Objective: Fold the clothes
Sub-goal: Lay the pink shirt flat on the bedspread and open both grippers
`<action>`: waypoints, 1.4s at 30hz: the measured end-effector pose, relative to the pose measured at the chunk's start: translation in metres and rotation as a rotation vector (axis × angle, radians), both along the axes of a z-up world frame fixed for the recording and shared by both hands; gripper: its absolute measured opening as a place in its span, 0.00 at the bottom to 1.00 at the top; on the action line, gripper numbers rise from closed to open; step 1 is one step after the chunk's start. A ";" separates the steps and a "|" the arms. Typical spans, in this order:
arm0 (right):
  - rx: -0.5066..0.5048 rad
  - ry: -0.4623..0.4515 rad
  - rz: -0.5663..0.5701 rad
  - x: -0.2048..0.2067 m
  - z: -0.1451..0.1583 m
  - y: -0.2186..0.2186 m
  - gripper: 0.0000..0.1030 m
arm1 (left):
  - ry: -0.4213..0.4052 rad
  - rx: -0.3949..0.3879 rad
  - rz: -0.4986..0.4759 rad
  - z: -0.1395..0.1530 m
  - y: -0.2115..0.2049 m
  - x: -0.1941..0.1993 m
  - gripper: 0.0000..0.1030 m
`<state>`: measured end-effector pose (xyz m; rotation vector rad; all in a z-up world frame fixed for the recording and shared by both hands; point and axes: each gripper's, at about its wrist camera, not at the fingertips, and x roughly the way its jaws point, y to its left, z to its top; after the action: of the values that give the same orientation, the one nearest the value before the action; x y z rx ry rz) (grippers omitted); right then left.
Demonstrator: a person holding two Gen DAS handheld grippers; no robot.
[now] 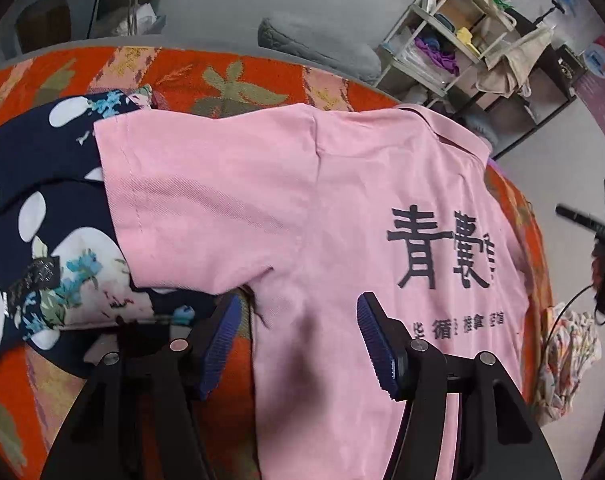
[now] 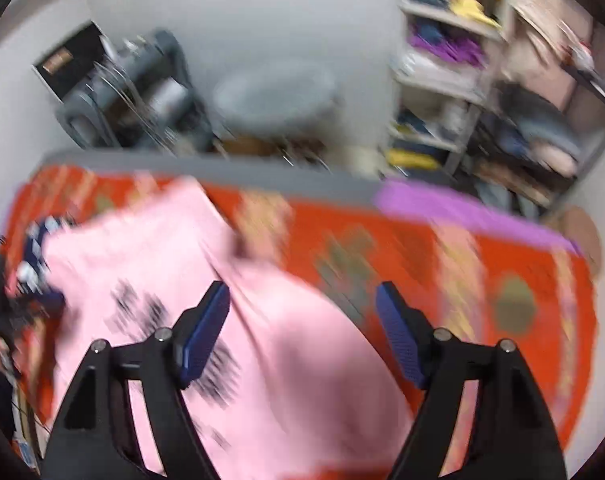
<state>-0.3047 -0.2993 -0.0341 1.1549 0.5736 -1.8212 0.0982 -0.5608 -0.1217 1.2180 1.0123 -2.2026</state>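
The pink cotton polo shirt (image 1: 302,216) with dark printed characters lies back-up on the orange patterned cloth (image 1: 230,68); both the left gripper (image 1: 298,344) and right gripper (image 2: 302,332) hang wide and empty. It looks laid out for folding; next, pinch a sleeve.

The pink shirt (image 1: 310,208) covers the middle of the bench (image 1: 230,80). A navy floral garment (image 1: 30,184) blocks the shirt's left side, tucked under its sleeve. In the right wrist view, the orange cover (image 2: 442,280) right of the shirt lies bare. Shelving (image 1: 454,40) stands beyond the far edge.
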 end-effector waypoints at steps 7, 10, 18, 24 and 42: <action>-0.072 -0.256 -0.331 -0.050 -0.090 0.139 0.73 | 0.006 -0.022 -0.026 0.018 0.025 -0.050 0.59; -0.090 -0.294 -0.285 -0.045 -0.112 0.136 0.61 | 0.014 -0.020 -0.029 0.027 0.027 -0.085 0.59; -0.247 -0.257 -0.190 -0.035 -0.095 0.131 0.03 | 0.071 -0.021 -0.119 0.045 0.026 -0.209 0.59; -0.315 -0.137 -0.210 -0.027 -0.040 0.166 0.03 | 0.000 0.031 -0.154 0.008 0.025 -0.300 0.59; -0.135 0.062 -0.078 -0.020 -0.045 0.111 0.69 | 0.172 0.037 -0.041 0.002 -0.001 -0.290 0.59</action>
<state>-0.3248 -0.1881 -0.0794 1.0457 0.4396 -1.9368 -0.1914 -0.5617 -0.1195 1.0885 1.1084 -2.3635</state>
